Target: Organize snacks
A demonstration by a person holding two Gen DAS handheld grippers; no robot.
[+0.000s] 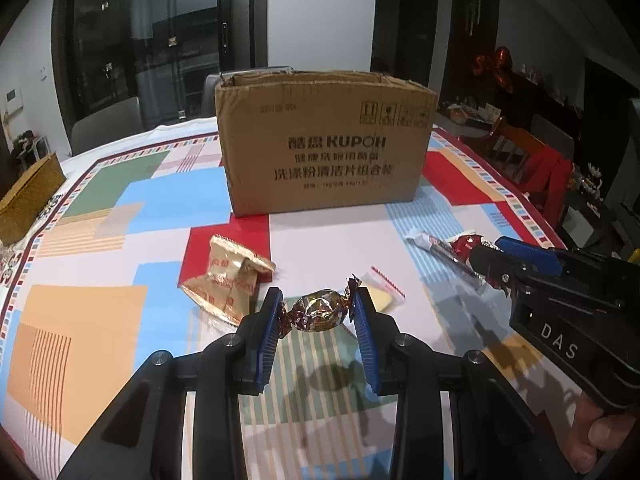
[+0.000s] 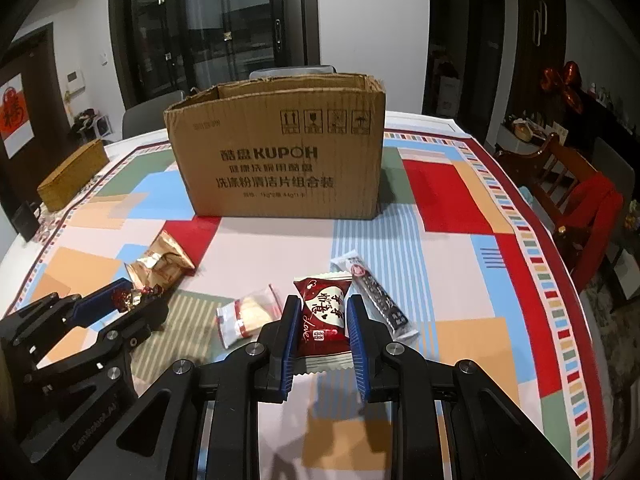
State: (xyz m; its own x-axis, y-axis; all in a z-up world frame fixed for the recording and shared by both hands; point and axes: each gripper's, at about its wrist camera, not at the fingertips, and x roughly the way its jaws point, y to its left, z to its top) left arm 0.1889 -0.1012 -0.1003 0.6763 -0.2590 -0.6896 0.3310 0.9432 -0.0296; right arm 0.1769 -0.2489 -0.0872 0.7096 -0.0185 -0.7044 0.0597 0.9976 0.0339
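Both loads should be carried clear over the near wall of the cardboard box (image 2: pixel 280 160), which stands toward the tabletop's far edge, before letting go. The left gripper (image 1: pixel 318 312) pinches the foil candy (image 1: pixel 320 311) by its twisted ends. The right gripper (image 2: pixel 323 326) clamps the red packet (image 2: pixel 322 312) by its sides; both snacks sit near the fingertips, off the cloth.

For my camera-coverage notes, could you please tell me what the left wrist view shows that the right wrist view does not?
Left wrist only: a hand holding the right gripper.
Right wrist only: the red snack pack seen whole, clamped in that gripper, and a red wall poster.
Both: the cardboard box, the gold candy in the left gripper, and the gold pouch.
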